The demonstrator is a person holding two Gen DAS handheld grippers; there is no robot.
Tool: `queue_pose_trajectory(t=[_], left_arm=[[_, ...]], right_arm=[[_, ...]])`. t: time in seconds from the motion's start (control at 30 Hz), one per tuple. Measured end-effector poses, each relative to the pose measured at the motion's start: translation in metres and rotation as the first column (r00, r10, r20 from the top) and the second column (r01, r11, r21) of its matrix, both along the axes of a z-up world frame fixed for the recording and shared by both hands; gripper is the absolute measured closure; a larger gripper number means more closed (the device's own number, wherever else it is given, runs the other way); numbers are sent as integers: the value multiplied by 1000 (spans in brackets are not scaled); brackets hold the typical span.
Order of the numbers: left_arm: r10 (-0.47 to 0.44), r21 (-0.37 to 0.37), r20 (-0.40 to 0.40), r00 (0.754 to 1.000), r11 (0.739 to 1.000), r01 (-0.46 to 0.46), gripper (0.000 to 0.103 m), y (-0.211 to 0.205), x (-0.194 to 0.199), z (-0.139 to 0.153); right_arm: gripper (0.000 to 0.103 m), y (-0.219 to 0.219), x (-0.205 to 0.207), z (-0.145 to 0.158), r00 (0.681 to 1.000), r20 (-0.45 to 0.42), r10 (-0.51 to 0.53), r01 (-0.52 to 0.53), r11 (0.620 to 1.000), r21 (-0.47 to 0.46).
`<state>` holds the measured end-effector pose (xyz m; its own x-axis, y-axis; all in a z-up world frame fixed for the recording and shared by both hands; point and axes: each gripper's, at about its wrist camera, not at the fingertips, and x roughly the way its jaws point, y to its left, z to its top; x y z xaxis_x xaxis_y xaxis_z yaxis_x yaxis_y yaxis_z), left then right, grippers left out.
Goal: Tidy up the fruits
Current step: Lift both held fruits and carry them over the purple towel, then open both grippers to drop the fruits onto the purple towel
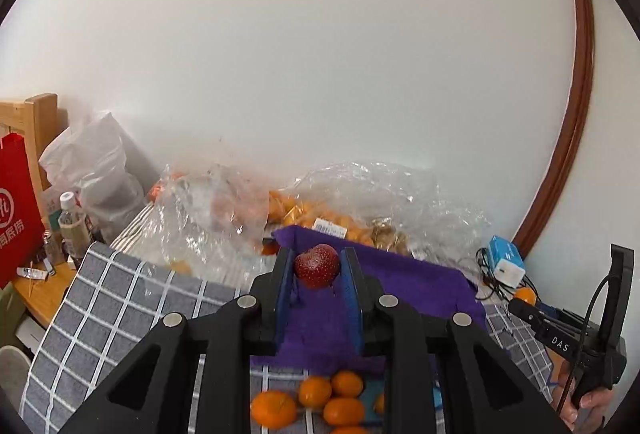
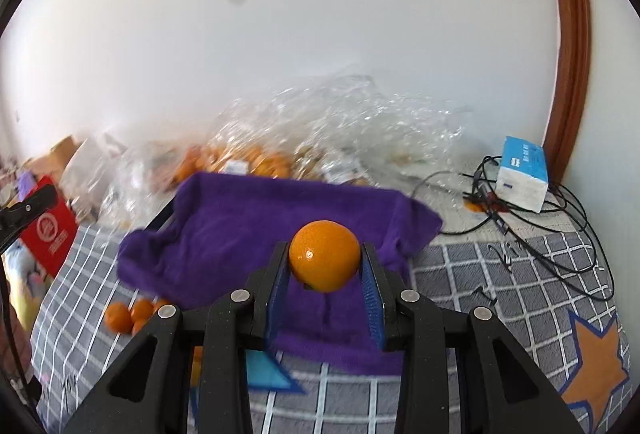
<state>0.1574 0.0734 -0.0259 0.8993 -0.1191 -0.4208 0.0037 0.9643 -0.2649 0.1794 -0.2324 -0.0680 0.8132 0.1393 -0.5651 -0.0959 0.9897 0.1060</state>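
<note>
My left gripper (image 1: 317,266) is shut on a small dark red fruit (image 1: 317,264), held above a purple cloth (image 1: 400,278). My right gripper (image 2: 325,260) is shut on an orange (image 2: 325,255), held above the same purple cloth (image 2: 256,218). The right gripper also shows at the right edge of the left wrist view (image 1: 532,304) with its orange (image 1: 525,295). Several loose oranges (image 1: 320,400) lie on the grey checked sheet below the left gripper; they also show in the right wrist view (image 2: 128,314).
Clear plastic bags (image 1: 360,194) holding small oranges lie against the white wall behind the cloth. A blue-white tissue pack (image 2: 522,174) and black cables (image 2: 560,234) sit at right. A red bag (image 1: 16,210), bottles and a wooden table are at left.
</note>
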Motion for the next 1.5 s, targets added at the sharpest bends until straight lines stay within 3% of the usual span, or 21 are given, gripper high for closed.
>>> queue_pose_trajectory(t=[0.33,0.67,0.9,1.17,1.4,1.43,1.5], left_arm=[[-16,-11,-60,998,1000,16,80,-26,65,-29],[-33,-1,-205,978,999,34,80,-29,96,-96],[-65,19,-281,958,997,73,80,-35,106,-107],[-70,106,-314,947,988,109,80,-51,107,-114],[-60,117,-333,941,988,104,80,-51,110,-117],[-59,117,-336,940,988,104,80,-51,110,-118],[-56,115,-340,939,988,101,80,-51,111,-118]], right_arm=[[68,-5,57,-13,999,-30,-40,42,997,67],[68,4,82,-64,992,-115,-43,43,999,-8],[68,2,93,-84,984,-175,-31,32,1000,1],[68,11,96,-96,979,-203,-19,12,999,-34],[68,10,95,-95,979,-201,-23,18,999,-28],[67,10,95,-95,979,-201,-22,17,999,-28],[55,10,94,-94,980,-199,-23,18,1000,-25]])
